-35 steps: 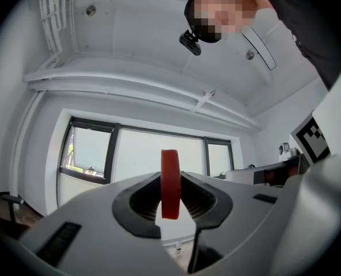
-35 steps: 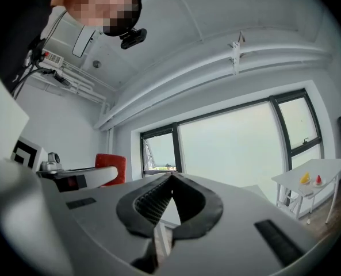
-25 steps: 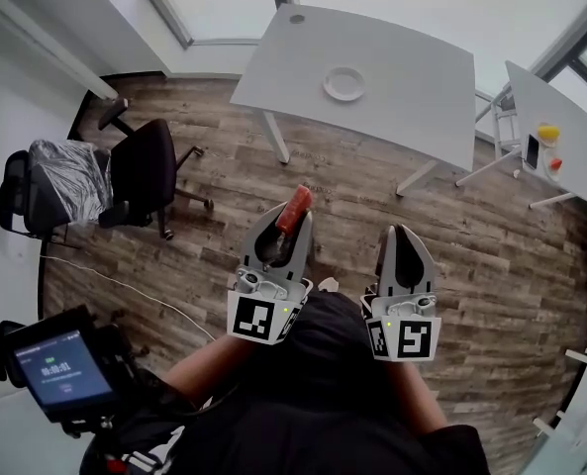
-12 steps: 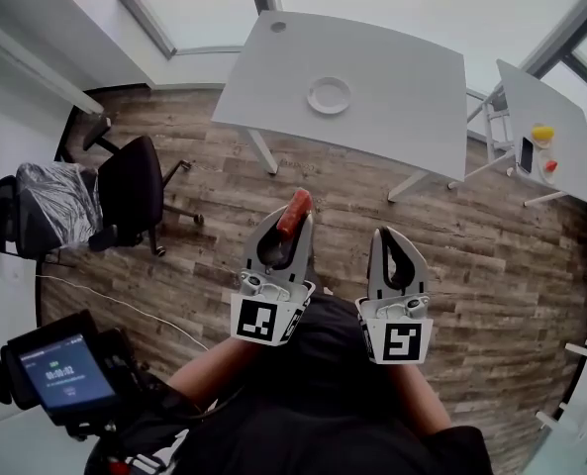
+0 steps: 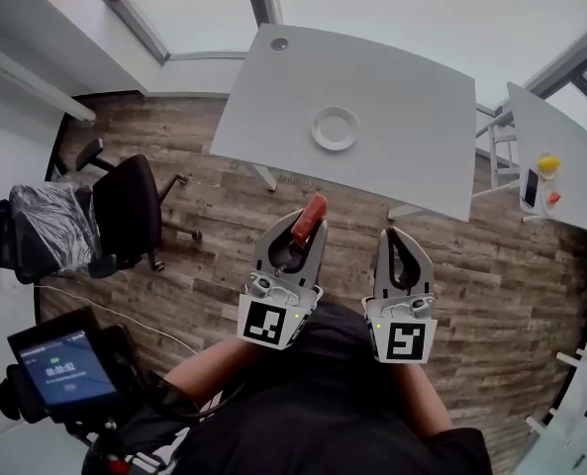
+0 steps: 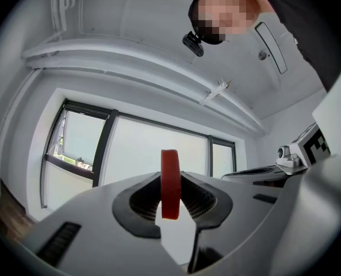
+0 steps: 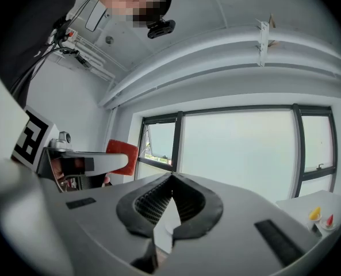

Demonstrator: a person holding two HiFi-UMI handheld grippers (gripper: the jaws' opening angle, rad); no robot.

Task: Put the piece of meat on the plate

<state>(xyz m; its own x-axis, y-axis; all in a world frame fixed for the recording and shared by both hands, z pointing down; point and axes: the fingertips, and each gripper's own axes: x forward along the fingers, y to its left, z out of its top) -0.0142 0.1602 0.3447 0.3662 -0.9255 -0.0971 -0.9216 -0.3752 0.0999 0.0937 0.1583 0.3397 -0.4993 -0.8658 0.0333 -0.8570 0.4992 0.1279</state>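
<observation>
A red piece of meat (image 5: 310, 218) sticks out from the tips of my left gripper (image 5: 304, 230), which is shut on it. In the left gripper view the meat (image 6: 169, 168) stands on edge between the two dark pads, against bright windows. From the right gripper view, the meat (image 7: 122, 153) shows at the left. My right gripper (image 5: 397, 236) is beside the left one, shut and empty, its tips (image 7: 171, 177) meeting. Both hang over the wooden floor, short of the white table (image 5: 412, 87). The round white plate (image 5: 335, 128) lies on that table, ahead of the left gripper.
A black office chair (image 5: 127, 198) and a chair under plastic wrap (image 5: 38, 228) stand at the left. A smaller white table (image 5: 558, 117) at the right carries yellow and red items (image 5: 548, 164). A device with a lit screen (image 5: 60, 366) sits low left.
Both grippers have travelled forward over the floor toward the table; table and plate now sit lower and closer in the head view. The meat stays gripped in the left gripper.
</observation>
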